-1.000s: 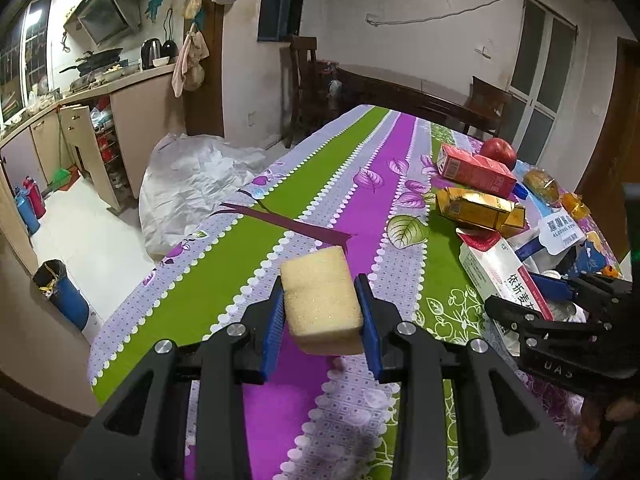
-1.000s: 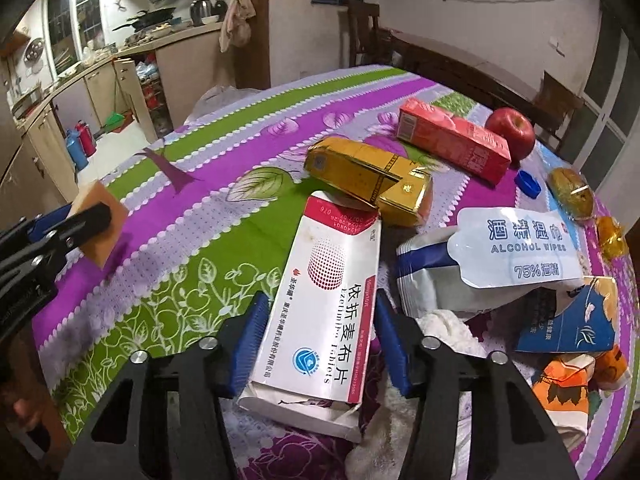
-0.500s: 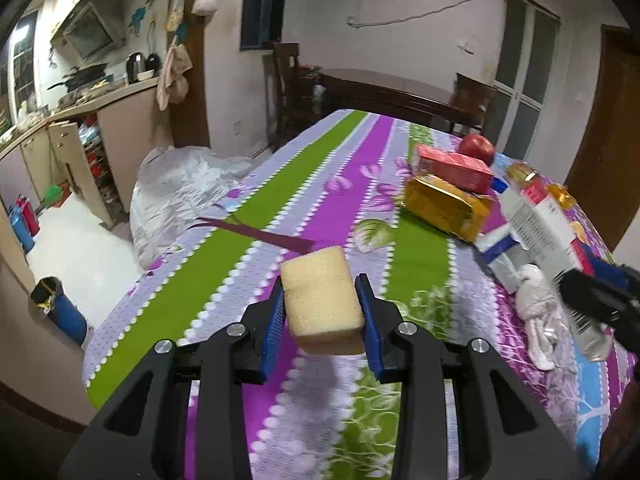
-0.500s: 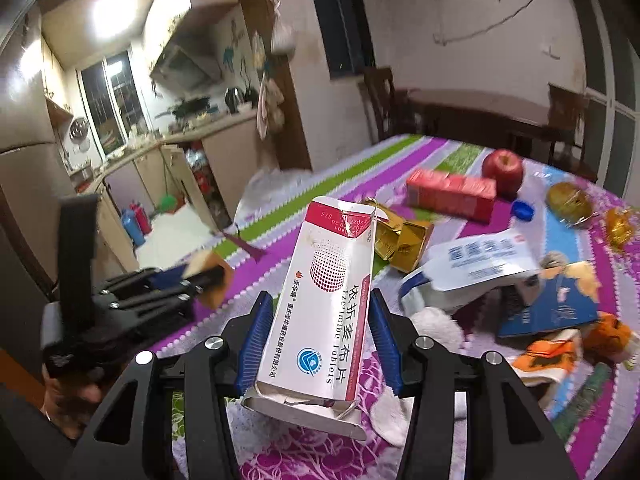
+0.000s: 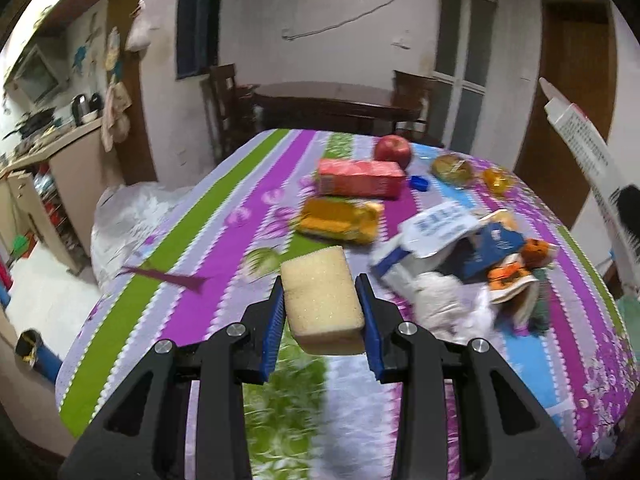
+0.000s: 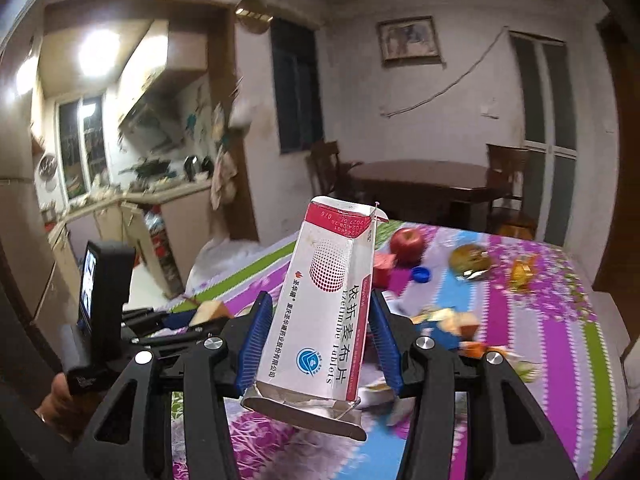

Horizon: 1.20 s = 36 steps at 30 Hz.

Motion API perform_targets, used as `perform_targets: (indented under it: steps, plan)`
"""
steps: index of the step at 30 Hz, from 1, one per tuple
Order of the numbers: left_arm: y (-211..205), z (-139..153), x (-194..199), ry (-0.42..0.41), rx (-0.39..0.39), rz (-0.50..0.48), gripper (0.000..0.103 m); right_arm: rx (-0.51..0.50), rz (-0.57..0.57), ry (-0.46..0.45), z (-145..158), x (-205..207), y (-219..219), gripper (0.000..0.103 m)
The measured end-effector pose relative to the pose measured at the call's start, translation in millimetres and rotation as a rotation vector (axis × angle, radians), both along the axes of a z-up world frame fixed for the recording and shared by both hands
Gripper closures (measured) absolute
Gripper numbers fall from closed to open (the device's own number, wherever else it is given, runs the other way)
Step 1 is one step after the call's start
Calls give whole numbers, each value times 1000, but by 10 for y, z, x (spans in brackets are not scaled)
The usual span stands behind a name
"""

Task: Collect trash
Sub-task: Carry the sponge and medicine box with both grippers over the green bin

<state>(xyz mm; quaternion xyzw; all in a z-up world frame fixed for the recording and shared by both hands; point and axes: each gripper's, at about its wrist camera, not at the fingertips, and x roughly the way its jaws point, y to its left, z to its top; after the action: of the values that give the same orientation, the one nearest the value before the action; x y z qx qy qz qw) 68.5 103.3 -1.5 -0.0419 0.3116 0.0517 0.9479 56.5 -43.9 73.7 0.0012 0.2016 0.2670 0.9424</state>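
My left gripper [image 5: 322, 300] is shut on a yellow sponge block [image 5: 320, 298] and holds it above the near part of the striped tablecloth [image 5: 224, 220]. My right gripper [image 6: 320, 328] is shut on a white and red tablet box [image 6: 324, 304], lifted well above the table; the box also shows at the right edge of the left wrist view [image 5: 592, 164]. The left gripper with its sponge [image 6: 210, 312] shows low left in the right wrist view.
On the table lie a red carton [image 5: 360, 178], a gold box [image 5: 340, 220], an apple [image 5: 392, 150], a blue cap [image 5: 420, 183], a wipes pouch [image 5: 436, 228], a white rag [image 5: 436, 300] and wrappers [image 5: 516, 272]. A dark table with chairs [image 5: 332, 108] stands behind, a kitchen counter [image 5: 48, 152] at left.
My right gripper has lifted the tablet box off the table and raised it high. My left gripper kept the sponge and swung right, so the trash pile now lies ahead.
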Motion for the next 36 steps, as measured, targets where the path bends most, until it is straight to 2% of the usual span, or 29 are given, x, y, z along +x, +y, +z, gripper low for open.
perform_targets:
  steps: [6,15,25,36]
  plan:
    - [-361,149,109,-28,28,-87,70,18,-115,-27,96,-111,-532,52]
    - [-1057,324,326,-48,52,-236,70,13,-273,-31,6,-262,-1286,51]
    - [-2286,459,514,-81,92,-470,70,-29,-518,-37,-67,-513,-2483,51]
    - [-3532,356,581,-67,108,-716,70,-97,-782,9,-166,-836,-3819,50]
